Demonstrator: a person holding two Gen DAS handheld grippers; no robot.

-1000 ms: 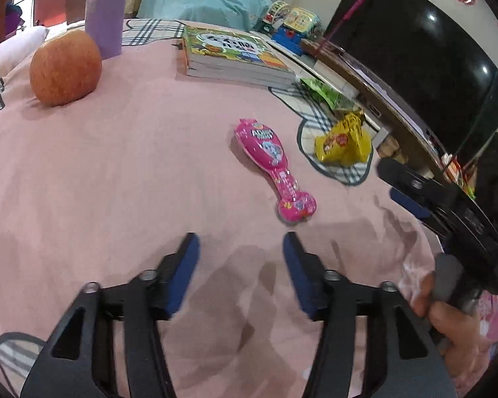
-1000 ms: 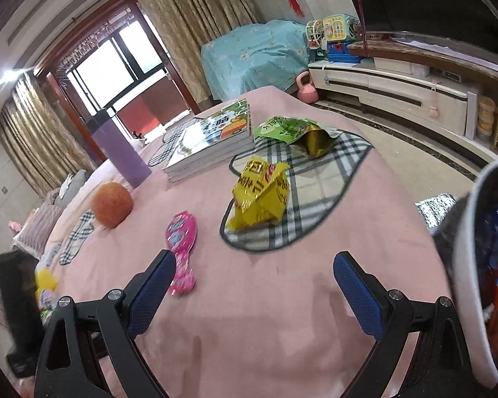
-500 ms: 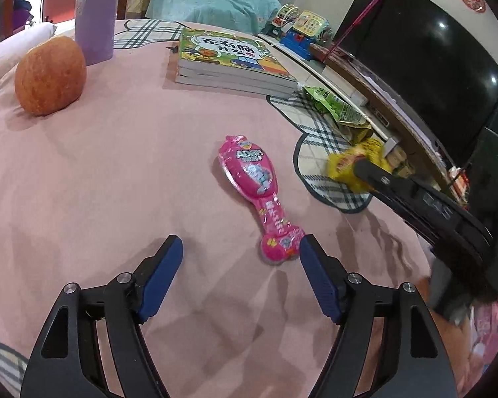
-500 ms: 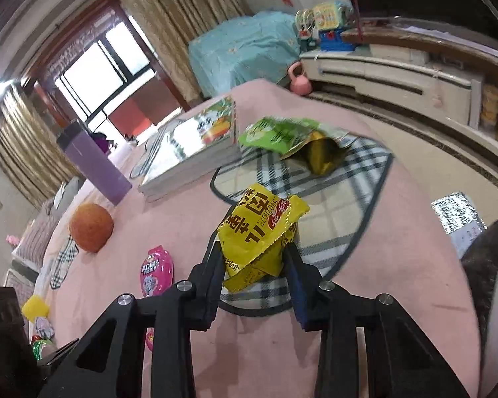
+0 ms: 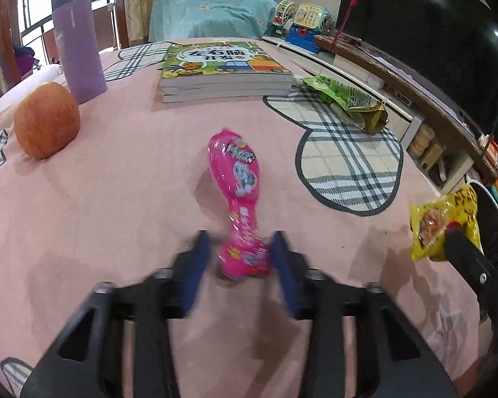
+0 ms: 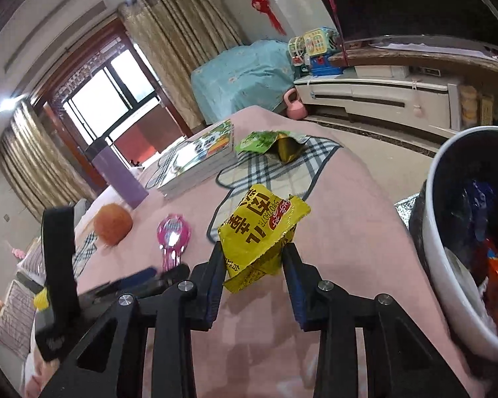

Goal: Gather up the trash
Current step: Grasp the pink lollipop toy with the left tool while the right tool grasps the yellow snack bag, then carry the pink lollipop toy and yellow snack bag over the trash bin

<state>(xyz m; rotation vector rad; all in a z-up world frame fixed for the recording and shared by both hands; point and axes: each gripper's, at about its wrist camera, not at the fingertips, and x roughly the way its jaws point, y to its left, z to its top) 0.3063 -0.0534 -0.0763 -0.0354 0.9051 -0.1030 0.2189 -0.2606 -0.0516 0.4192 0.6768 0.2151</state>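
A pink candy wrapper lies on the pink tablecloth. My left gripper has a blue pad on each side of the wrapper's near end. Its jaws are closing and blurred, and a thin gap still shows on the left side. My right gripper is shut on a yellow snack packet and holds it above the cloth. To its right stands a white trash bin. In the left wrist view the yellow packet hangs at the right edge. A green packet lies on a plaid patch.
A stack of books, a purple bottle and an orange fruit stand at the far side of the table. The bin holds several wrappers. A TV cabinet and toys lie beyond the table's right edge.
My left gripper moved forward to the pink wrapper, widened, then narrowed around its near end. My right gripper shut on the yellow packet and carried it off the plaid patch toward the bin.
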